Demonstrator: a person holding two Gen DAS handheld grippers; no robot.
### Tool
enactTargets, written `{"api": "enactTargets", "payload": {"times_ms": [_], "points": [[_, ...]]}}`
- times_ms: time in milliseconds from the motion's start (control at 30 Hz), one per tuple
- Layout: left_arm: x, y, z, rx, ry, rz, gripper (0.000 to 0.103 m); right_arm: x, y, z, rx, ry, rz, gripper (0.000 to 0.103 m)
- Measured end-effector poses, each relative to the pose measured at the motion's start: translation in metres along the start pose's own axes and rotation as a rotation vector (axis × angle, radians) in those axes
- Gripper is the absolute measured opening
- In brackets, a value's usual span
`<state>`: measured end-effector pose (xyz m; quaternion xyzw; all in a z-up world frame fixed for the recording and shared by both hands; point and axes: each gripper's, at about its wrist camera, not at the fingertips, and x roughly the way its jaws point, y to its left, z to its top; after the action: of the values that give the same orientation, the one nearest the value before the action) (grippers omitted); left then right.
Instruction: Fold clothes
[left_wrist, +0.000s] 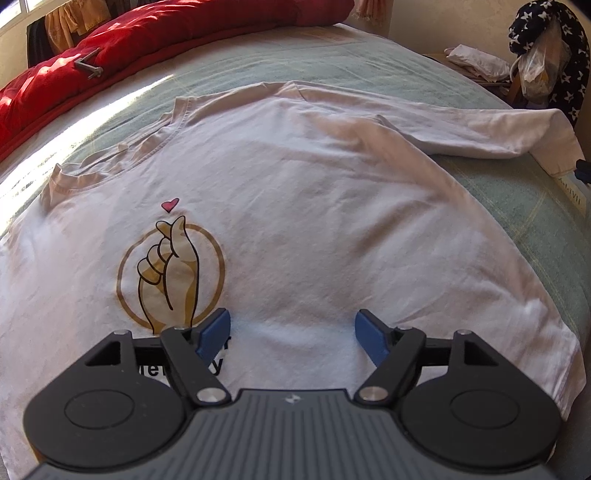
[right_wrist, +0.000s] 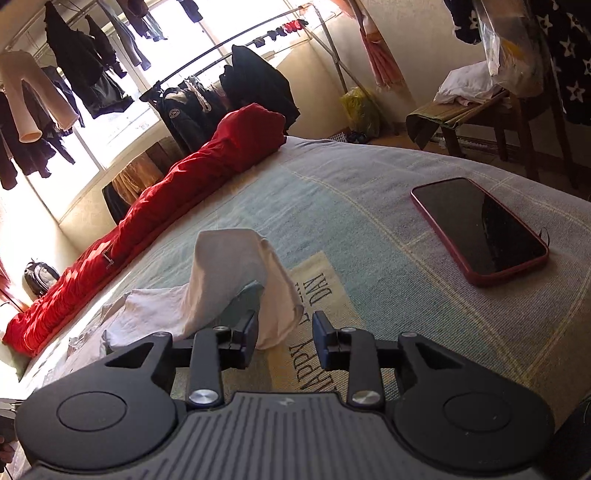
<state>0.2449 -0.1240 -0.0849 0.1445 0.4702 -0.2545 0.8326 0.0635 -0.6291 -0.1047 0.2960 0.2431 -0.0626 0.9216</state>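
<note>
Shirt: the white T-shirt (left_wrist: 295, 206) is being kept spread flat, print up, on the bed (left_wrist: 517, 206).
Sleeve: the sleeve (right_wrist: 236, 280) is being held raised toward 12 o'clock between spread jaws; whether it is pinched cannot be told.
Left gripper (left_wrist: 292, 334): released, grasping nothing.
Right gripper (right_wrist: 285, 334): fingers parted.
Progress: no body fold is being shown.

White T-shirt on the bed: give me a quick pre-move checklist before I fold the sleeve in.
1. White T-shirt body lies flat, print side up: ok, with light wrinkles.
2. Left tool open and empty over the shirt's lower part: ok.
3. Right tool open: ok.
4. Sleeve secured by the right tool: not ok; it arches up and its end hangs against one finger, with the jaws apart.
5. Phone away from the shirt: ok, it lies apart on the blanket.
6. Other sleeve spread out: cannot tell, it is out of frame.
</note>
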Motion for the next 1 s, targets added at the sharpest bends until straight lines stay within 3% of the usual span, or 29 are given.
{"api": "enactTargets", "payload": {"times_ms": [100,167,200,300,700,833,1000], "points": [[0.000,-0.001,0.001,0.003,0.009,0.007,0.075,0.017,0.002,-0.006,0.003,0.005,0.004,0.035],[0.000,-0.001,0.001,0.005,0.011,0.011,0.075,0.027,0.004,-0.006,0.009,0.005,0.005,0.023],[0.001,-0.002,0.001,0.006,0.012,0.012,0.076,0.032,0.005,-0.005,0.007,0.011,-0.007,0.011],[0.000,-0.001,0.001,0.005,0.013,0.010,0.075,0.036,0.007,-0.001,-0.011,0.015,-0.060,0.005],[-0.001,0.002,-0.001,0.004,0.001,-0.003,0.075,-0.038,0.024,0.049,-0.090,-0.083,-0.097,0.003],[-0.001,0.003,-0.002,0.007,0.001,-0.009,0.075,-0.047,0.020,0.062,0.003,-0.046,-0.084,0.003],[-0.001,0.004,-0.003,0.006,-0.003,-0.017,0.076,-0.044,0.015,0.064,0.007,-0.032,-0.195,0.006]]}}
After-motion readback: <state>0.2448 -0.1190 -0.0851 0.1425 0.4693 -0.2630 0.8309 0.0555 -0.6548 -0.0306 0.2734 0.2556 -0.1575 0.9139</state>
